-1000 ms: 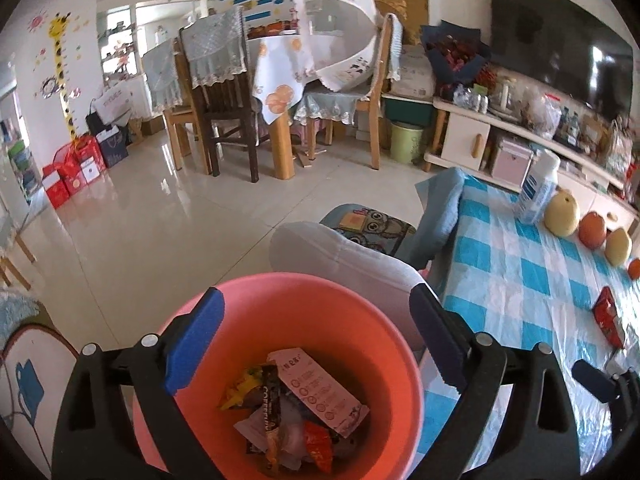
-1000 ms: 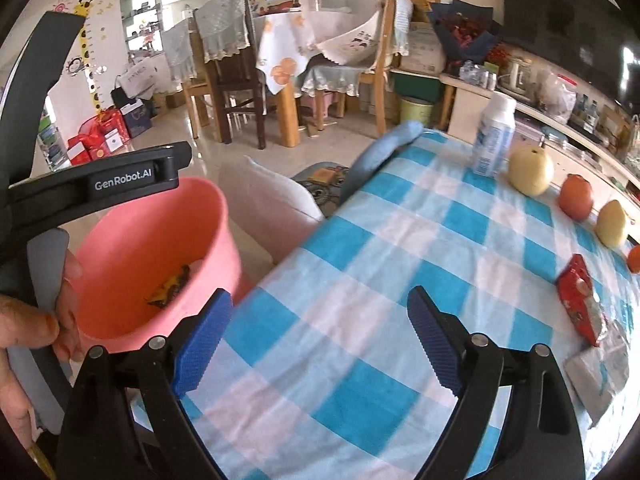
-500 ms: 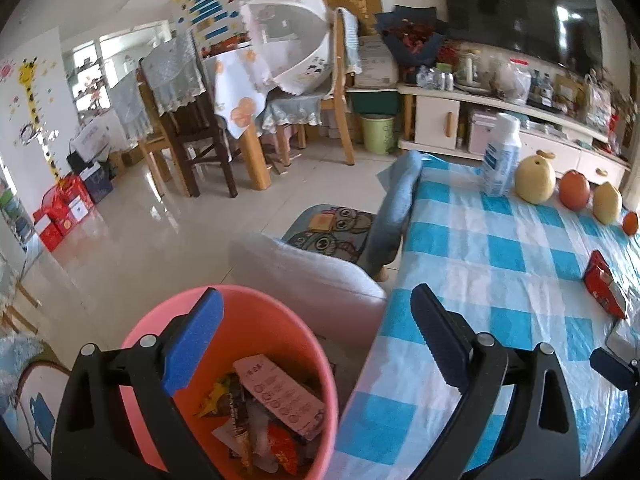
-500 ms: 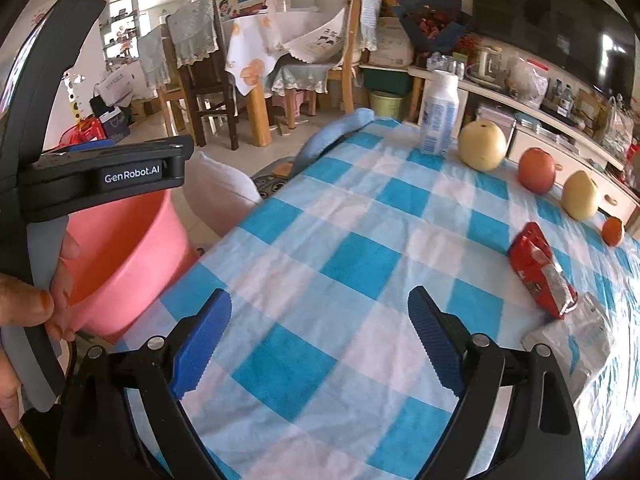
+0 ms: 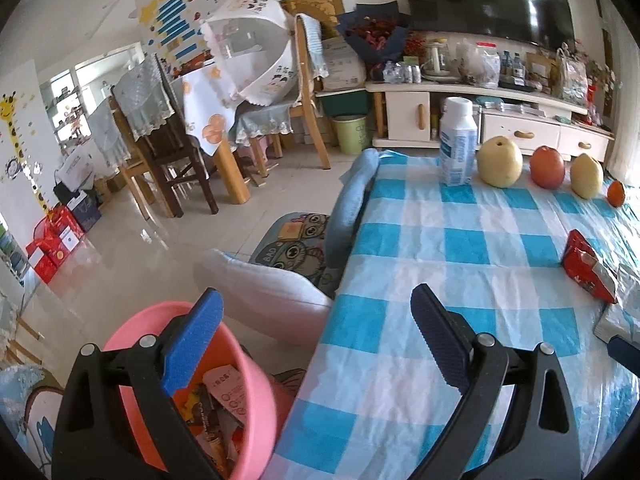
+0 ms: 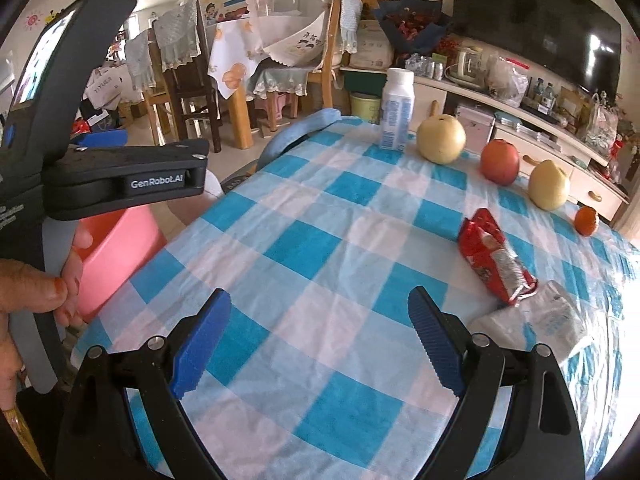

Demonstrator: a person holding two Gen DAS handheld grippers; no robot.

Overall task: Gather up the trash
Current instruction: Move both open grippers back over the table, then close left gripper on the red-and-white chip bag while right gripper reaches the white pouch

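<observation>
A pink bin [image 5: 256, 408] with several wrappers inside stands on the floor by the table's left edge; it also shows in the right wrist view [image 6: 116, 256]. A red snack wrapper [image 6: 496, 258] and a silver-white wrapper [image 6: 548, 320] lie on the blue checked tablecloth [image 6: 320, 248] at the right. They also show in the left wrist view: the red wrapper [image 5: 586, 270], the silver wrapper [image 5: 624, 304]. My left gripper [image 5: 316, 340] is open and empty, over the table edge beside the bin. My right gripper [image 6: 318, 340] is open and empty above the cloth, left of the wrappers.
A white bottle [image 6: 396, 114], two pears [image 6: 440, 138], an apple [image 6: 500, 160] and a small orange [image 6: 586, 220] line the table's far side. A white cushion [image 5: 264, 296] and an owl cushion [image 5: 296, 244] sit left of the table. Dining chairs and a TV cabinet stand behind.
Both grippers have swung right, from over the pink bin towards the table. The wrappers now sit closer in the right wrist view. Both stay open.
</observation>
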